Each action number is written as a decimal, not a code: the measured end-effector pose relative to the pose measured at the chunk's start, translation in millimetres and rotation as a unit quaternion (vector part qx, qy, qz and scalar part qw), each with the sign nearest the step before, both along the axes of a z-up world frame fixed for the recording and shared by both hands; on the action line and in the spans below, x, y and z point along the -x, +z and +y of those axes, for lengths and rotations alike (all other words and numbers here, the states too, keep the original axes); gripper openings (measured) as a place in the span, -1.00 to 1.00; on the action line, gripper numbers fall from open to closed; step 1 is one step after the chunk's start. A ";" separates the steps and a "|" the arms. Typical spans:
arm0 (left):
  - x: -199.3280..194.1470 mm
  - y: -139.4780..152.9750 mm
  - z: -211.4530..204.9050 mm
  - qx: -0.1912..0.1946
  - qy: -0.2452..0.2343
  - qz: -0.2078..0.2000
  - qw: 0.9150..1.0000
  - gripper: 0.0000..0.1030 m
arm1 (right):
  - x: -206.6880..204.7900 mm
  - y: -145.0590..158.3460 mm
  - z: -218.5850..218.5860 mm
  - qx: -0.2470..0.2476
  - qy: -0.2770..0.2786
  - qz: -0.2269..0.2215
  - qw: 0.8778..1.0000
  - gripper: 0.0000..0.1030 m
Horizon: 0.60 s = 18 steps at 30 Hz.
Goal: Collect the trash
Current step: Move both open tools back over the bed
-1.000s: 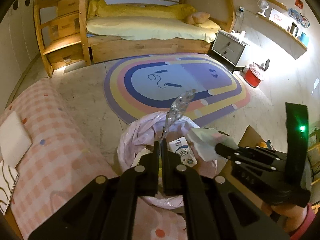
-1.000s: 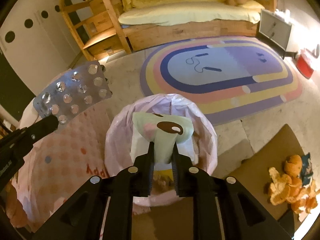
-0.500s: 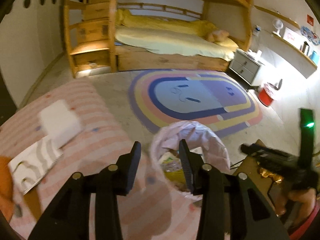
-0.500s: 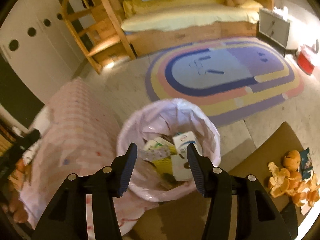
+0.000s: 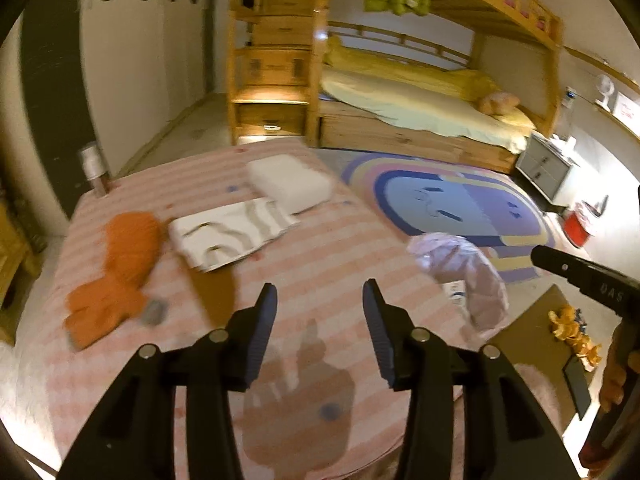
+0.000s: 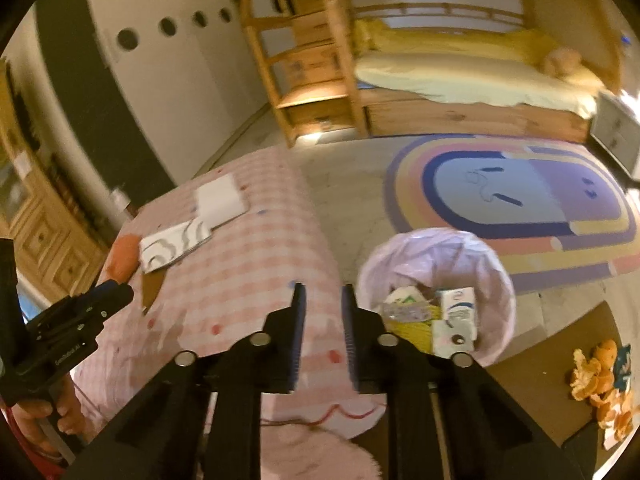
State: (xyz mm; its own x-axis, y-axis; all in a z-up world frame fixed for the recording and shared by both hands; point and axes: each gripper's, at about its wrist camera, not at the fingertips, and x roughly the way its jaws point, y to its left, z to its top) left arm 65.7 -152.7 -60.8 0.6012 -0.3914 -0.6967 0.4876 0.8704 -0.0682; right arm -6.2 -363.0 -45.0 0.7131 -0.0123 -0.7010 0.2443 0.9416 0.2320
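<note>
My left gripper [image 5: 318, 312] is open and empty above the pink checked table [image 5: 304, 248]. My right gripper [image 6: 323, 312] is open and empty over the table's edge, left of the trash bin [image 6: 496, 264]. The bin has a pale pink liner and holds a blister pack [image 6: 406, 313], a milk carton [image 6: 458, 307] and wrappers. It also shows in the left wrist view [image 5: 464, 264]. On the table lie an orange cloth [image 5: 116, 264], a small grey wrapper [image 5: 154, 313] and a brown card piece [image 5: 216, 292]. Orange peels [image 6: 600, 380] lie on a brown mat at the right.
A white box [image 5: 288, 182] and a white patterned pad [image 5: 228, 232] lie at the table's far side. A metal can [image 5: 93, 164] stands at its far left corner. A rainbow rug [image 6: 520, 196], a wooden bunk bed [image 5: 400, 100] and a red bin [image 5: 578, 224] lie beyond.
Both grippers opened and let go of the blister pack and the wrapper, which now lie in the bin. Both swung left toward the table.
</note>
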 end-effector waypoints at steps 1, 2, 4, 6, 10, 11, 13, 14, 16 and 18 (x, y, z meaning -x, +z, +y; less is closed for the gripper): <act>1.0 -0.6 7.1 -0.001 0.008 -0.002 1.000 -0.11 | -1.1 0.0 6.4 0.005 0.007 0.000 1.000 -0.69; 1.8 -0.9 16.2 0.000 0.017 -0.003 1.000 -0.11 | -4.9 -0.2 15.8 0.013 0.018 -0.001 1.000 -0.69; 1.4 -2.9 33.8 0.001 0.034 -0.002 0.999 -0.11 | -8.2 -2.1 28.9 0.020 0.035 -0.005 0.999 -0.68; 1.2 -4.0 50.7 0.001 0.051 -0.003 0.999 -0.11 | -13.5 -4.5 43.8 0.025 0.057 -0.005 0.998 -0.68; -0.7 -5.2 77.8 -0.002 0.078 -0.011 0.997 -0.11 | -26.3 -5.9 69.4 0.042 0.085 0.002 0.995 -0.66; -2.4 -5.2 83.8 -0.004 0.085 -0.012 0.996 -0.11 | -29.7 -6.2 72.5 0.044 0.087 0.004 0.995 -0.65; -8.5 -5.6 100.3 -0.002 0.100 -0.014 0.995 -0.11 | -40.1 -7.6 79.7 0.039 0.101 0.007 0.994 -0.65; -10.8 -5.4 105.0 0.001 0.106 -0.013 0.994 -0.11 | -47.8 -7.6 85.5 0.048 0.105 0.006 0.993 -0.65; -18.8 -5.5 120.8 0.011 0.122 -0.011 0.992 -0.11 | -60.1 -9.4 94.1 0.056 0.114 0.008 0.992 -0.65; -25.7 -5.9 130.9 0.009 0.133 -0.013 0.991 -0.11 | -72.0 -11.1 104.6 0.059 0.121 0.009 0.991 -0.65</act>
State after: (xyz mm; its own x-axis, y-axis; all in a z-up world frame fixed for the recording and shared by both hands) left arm 91.4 -21.8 -66.6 0.7031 -0.2281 -0.6735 0.2424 0.9673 -0.0746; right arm 65.8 -258.4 -56.1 0.6930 0.0740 -0.7171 0.0116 0.9934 0.1137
